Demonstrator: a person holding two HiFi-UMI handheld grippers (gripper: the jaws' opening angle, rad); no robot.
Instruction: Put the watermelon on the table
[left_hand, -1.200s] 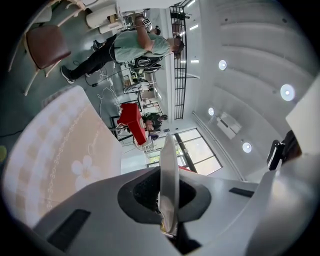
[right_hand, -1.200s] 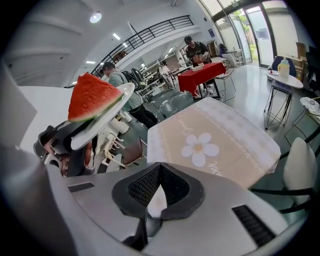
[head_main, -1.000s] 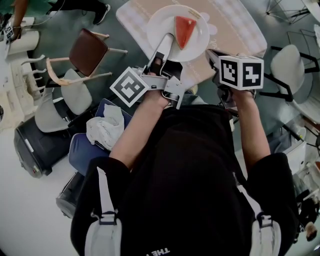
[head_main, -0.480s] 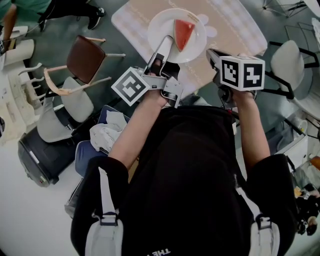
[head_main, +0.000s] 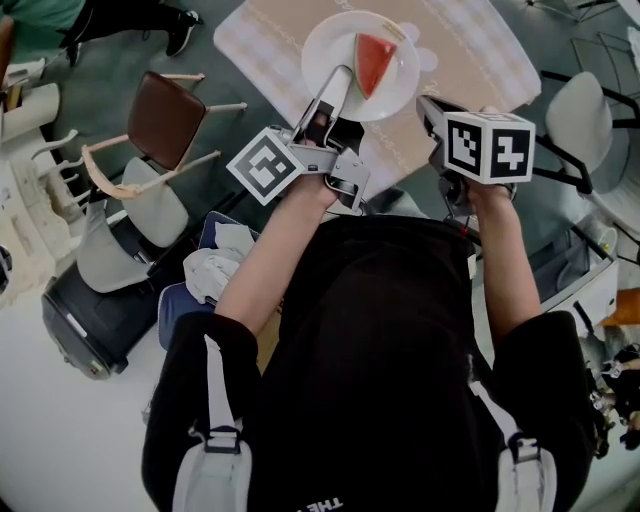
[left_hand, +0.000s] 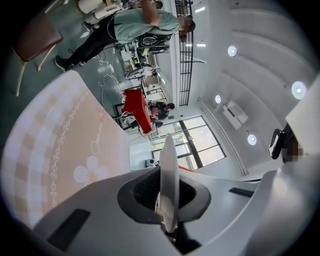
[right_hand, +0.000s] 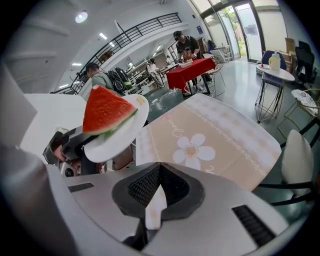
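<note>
The watermelon (head_main: 374, 62) is a single red wedge with a thin green rind, lying on a white plate (head_main: 325, 45). The plate hangs in the air over the near part of the table (head_main: 470, 50), and the right gripper view shows it clear of the cloth and tipped a little. The task is therefore not yet done.

The left gripper (head_main: 337, 80) carries the load. Its jaws are closed on the plate's near rim, and in its own view the rim stands edge-on between the two dark pads. The right gripper (head_main: 428, 106) sits just right of the plate, over the table's near edge, angled down. Its pads meet at the tips and nothing is caught in them. The table wears a beige checked cloth with a white flower print. A chair with a brown seat (head_main: 165, 115) stands well off to the left.

Handling, as a judgement:
- **The wedge:** it is likely wet, soft-fleshed and slippery, and it rests loose on a smooth glazed surface, so any further tilt could slide it toward the lower rim.
- **The plate:** it is stiff but breakable, and a pinch at one edge leaves most of its weight hanging beyond the grip — a hold that may pivot.
- **Where to hold:** the rim is the sound place to grip, since squeezing the fruit itself would bruise it. The plate should be levelled before it is lowered flat onto the cloth.
</note>
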